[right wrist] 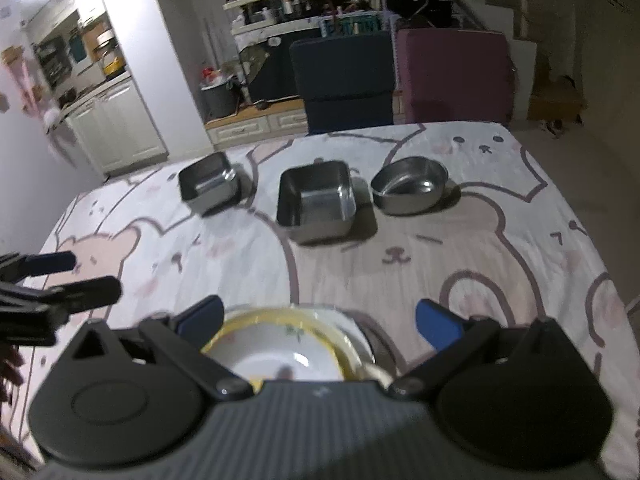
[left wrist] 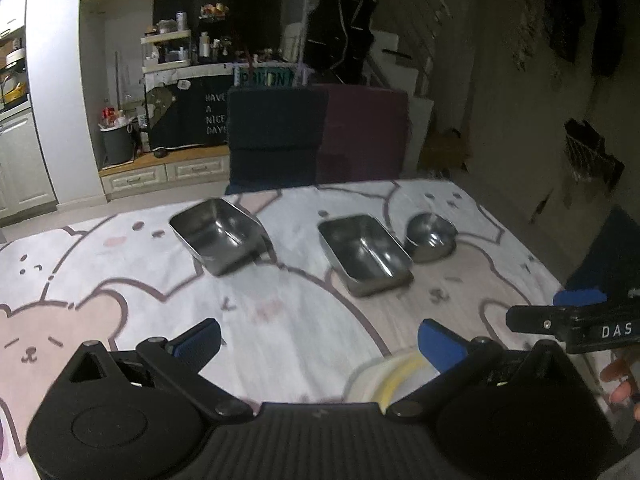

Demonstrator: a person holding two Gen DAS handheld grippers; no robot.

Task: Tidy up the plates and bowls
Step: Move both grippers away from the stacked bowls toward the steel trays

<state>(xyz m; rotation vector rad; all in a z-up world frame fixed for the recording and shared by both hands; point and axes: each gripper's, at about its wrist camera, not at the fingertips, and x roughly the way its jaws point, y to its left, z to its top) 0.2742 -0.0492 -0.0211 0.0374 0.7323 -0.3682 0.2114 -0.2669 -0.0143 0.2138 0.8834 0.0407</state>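
Both grippers hang released over a table (right wrist: 520, 240) draped in a bear-print cloth. The right gripper (right wrist: 320, 320), its blue-padded jaws spread wide and holding nothing, hovers directly above a stack of yellow-rimmed white plates (right wrist: 276, 344). The left gripper (left wrist: 320, 340), jaws equally wide and empty, sits just left of it, with only the plates' edge showing by its right finger. Ahead of both grippers, well apart from them, stand two rectangular steel containers (right wrist: 316, 204) (right wrist: 210, 184) and, to their right, a round steel bowl (right wrist: 408, 186).
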